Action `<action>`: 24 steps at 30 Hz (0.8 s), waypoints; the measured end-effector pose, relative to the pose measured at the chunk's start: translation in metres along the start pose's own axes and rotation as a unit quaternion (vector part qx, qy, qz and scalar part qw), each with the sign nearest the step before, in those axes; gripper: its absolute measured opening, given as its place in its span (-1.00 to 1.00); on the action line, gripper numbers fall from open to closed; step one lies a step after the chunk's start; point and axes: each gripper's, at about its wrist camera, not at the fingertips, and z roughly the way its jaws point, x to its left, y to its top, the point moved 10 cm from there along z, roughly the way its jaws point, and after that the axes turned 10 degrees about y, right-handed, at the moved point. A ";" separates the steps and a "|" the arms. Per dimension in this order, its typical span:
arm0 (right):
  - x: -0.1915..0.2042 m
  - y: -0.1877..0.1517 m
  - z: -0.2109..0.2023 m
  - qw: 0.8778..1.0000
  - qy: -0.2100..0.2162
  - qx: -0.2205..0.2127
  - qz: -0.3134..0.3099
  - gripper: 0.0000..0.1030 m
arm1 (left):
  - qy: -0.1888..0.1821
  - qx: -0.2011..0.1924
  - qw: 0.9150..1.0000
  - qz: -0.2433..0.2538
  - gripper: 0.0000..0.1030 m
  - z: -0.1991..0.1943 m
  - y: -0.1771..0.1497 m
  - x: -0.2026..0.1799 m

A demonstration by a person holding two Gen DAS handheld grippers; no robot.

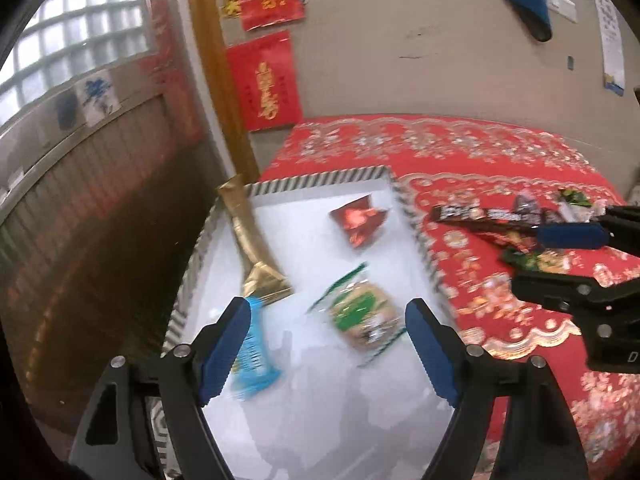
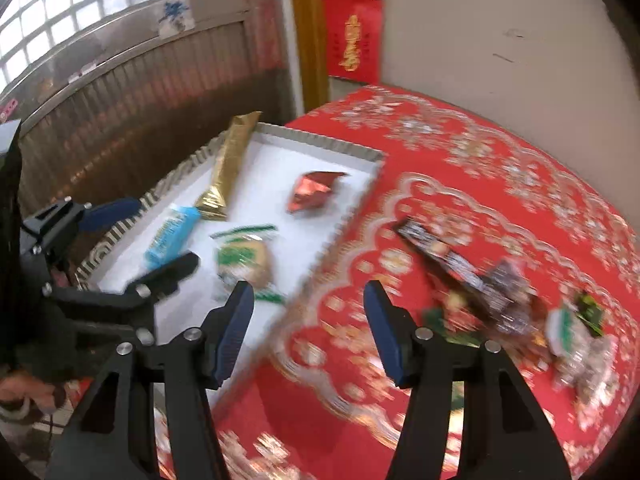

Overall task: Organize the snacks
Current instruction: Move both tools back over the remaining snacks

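Observation:
A white tray with a striped rim (image 1: 320, 180) (image 2: 320, 142) sits at the left end of the table. In it lie a long gold packet (image 1: 248, 232) (image 2: 230, 168), a red packet (image 1: 358, 220) (image 2: 314, 192), a green biscuit packet (image 1: 364, 312) (image 2: 244, 256) and a blue packet (image 1: 252, 360) (image 2: 170, 232). My left gripper (image 1: 328, 308) (image 2: 168, 232) hovers open over the tray, empty. My right gripper (image 2: 309, 286) (image 1: 528, 260) is open and empty above the cloth beside the tray. A dark bar (image 1: 480, 216) (image 2: 444, 256) and blurred loose snacks (image 2: 572, 332) lie to the right.
A red patterned tablecloth (image 2: 460, 160) covers the table. Behind it stand a grey wall (image 1: 440, 60) with red posters (image 1: 266, 84) and a wooden post (image 1: 216, 80). A brown panelled wall (image 2: 140, 100) runs left of the tray. A person's hand (image 2: 24, 392) shows at lower left.

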 end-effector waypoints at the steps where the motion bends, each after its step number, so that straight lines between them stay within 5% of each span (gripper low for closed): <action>1: -0.006 -0.005 -0.007 1.000 -0.006 0.001 0.001 0.11 | -0.005 -0.002 1.000 0.001 0.58 -0.003 0.003 -0.006; 10: -0.083 -0.056 -0.062 0.997 -0.060 0.017 0.045 0.17 | -0.066 0.009 0.998 0.005 0.59 -0.012 0.028 -0.065; 24: -0.131 -0.087 -0.084 0.994 -0.056 0.014 0.089 0.17 | -0.098 0.114 0.988 -0.038 0.59 0.048 0.064 -0.145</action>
